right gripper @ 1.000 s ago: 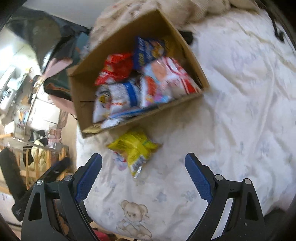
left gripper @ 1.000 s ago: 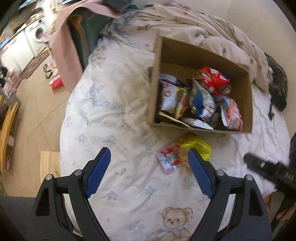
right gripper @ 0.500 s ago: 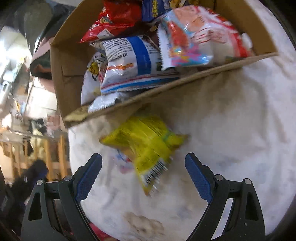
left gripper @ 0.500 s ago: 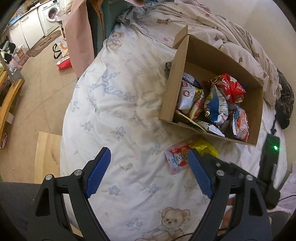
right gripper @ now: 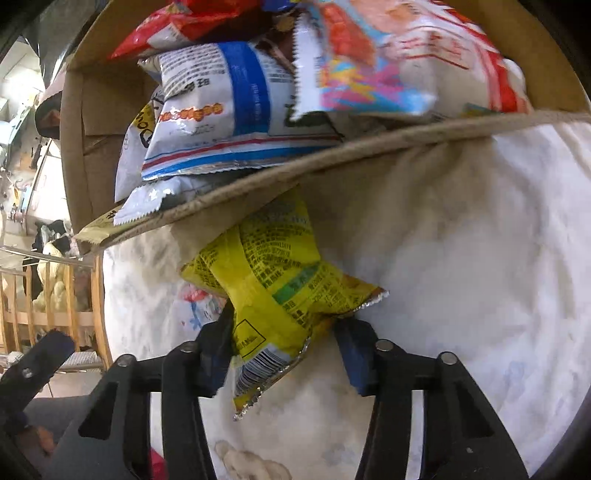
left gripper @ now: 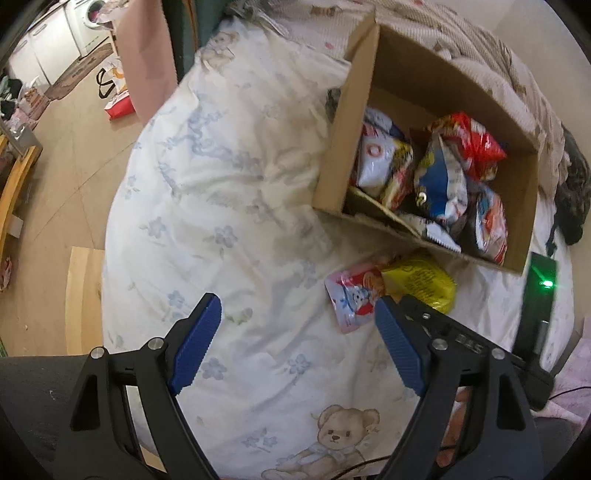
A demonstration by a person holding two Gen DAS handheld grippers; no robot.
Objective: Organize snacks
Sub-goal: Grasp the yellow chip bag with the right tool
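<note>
Yellow bag point(right gripper: 273, 288), soft and light, crumples at lower centre as the right gripper's point(right gripper: 284, 332) fingers close on its middle; left gripper point(left gripper: 295, 343) hangs wide, empty.

White floral quilt point(left gripper: 229, 206) with teddy-bear print point(left gripper: 338, 435), washing machine point(left gripper: 92, 22) beyond tan floor point(left gripper: 62, 177)

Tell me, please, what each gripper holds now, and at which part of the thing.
The right gripper, jaws just closing, pinches the yellow snack bag across its lower half, near the barcode end. The left gripper holds nothing.
</note>
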